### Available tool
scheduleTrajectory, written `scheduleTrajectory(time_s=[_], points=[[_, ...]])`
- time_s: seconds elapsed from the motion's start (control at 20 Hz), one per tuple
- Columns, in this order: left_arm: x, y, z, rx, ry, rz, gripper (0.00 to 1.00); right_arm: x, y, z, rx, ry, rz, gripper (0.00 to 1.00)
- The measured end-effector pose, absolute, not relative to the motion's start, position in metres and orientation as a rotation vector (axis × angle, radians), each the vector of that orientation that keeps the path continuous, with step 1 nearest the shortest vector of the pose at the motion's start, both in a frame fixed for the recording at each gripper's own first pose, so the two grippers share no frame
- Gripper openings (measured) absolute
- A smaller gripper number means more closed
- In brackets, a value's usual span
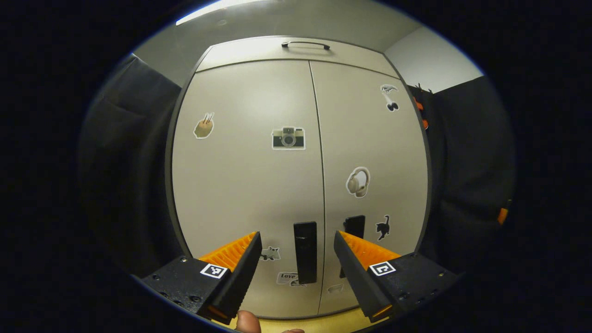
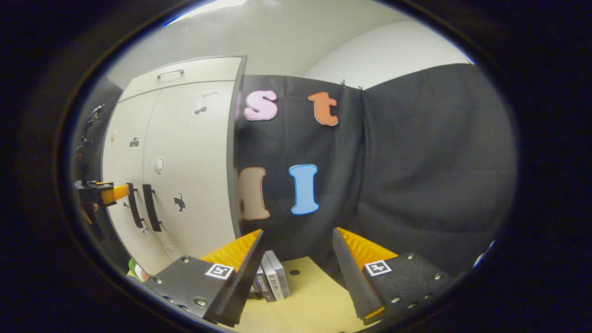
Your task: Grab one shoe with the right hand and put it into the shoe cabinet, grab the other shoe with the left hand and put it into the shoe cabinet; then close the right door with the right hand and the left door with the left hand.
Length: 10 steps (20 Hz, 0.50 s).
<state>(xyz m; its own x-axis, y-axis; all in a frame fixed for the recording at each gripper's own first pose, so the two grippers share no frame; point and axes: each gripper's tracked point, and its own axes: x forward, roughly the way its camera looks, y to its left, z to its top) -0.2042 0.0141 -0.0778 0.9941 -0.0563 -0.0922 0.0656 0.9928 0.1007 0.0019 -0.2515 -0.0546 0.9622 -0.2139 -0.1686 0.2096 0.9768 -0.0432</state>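
1. Left gripper jaws wide, empty, black left-door handle between fingers at 6 o'clock
2. Right gripper wide, empty
3. Beige shoe cabinet: two doors shut, two handles

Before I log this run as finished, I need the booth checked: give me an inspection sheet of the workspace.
Surface: yellow tabletop, bare where visible.
Job's things: cabinet, both doors look shut; left handle and right handle side by side; shoes nothing seen.
Clutter: books upright beside the cabinet; stickers on the doors.
Grippers: left gripper open, facing the handles; right gripper open, aimed at the cloth wall.
Cables: nothing seen.
Surroundings: white wall above the cloth.
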Motion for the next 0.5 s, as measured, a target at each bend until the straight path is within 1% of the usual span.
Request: scheduleTrajectory(time_s=[0.15, 0.2, 0.25, 0.3, 0.4, 0.45, 0.5], points=[[-0.225, 0.011, -0.061, 0.103, 0.077, -0.056, 0.96, 0.005, -0.23, -0.023, -0.042, 0.125, -0.158, 0.87], [-0.232, 0.01, -0.058, 0.098, 0.082, -0.051, 0.95, 0.006, -0.224, -0.012, -0.043, 0.107, -0.141, 0.83], [-0.239, 0.009, -0.056, 0.091, 0.088, -0.048, 0.95, 0.007, -0.218, -0.002, -0.045, 0.09, -0.126, 0.83], [-0.247, 0.007, -0.054, 0.081, 0.09, -0.047, 0.96, 0.008, -0.213, 0.006, -0.049, 0.074, -0.112, 0.87], [-0.26, 0.003, -0.051, 0.065, 0.09, -0.039, 0.95, 0.011, -0.201, 0.018, -0.057, 0.049, -0.077, 0.87], [-0.265, 0.003, -0.05, 0.07, 0.085, -0.024, 0.95, 0.012, -0.194, 0.021, -0.056, 0.04, -0.057, 0.83], [-0.271, 0.003, -0.049, 0.079, 0.08, -0.009, 0.95, 0.014, -0.189, 0.024, -0.055, 0.034, -0.04, 0.87]])
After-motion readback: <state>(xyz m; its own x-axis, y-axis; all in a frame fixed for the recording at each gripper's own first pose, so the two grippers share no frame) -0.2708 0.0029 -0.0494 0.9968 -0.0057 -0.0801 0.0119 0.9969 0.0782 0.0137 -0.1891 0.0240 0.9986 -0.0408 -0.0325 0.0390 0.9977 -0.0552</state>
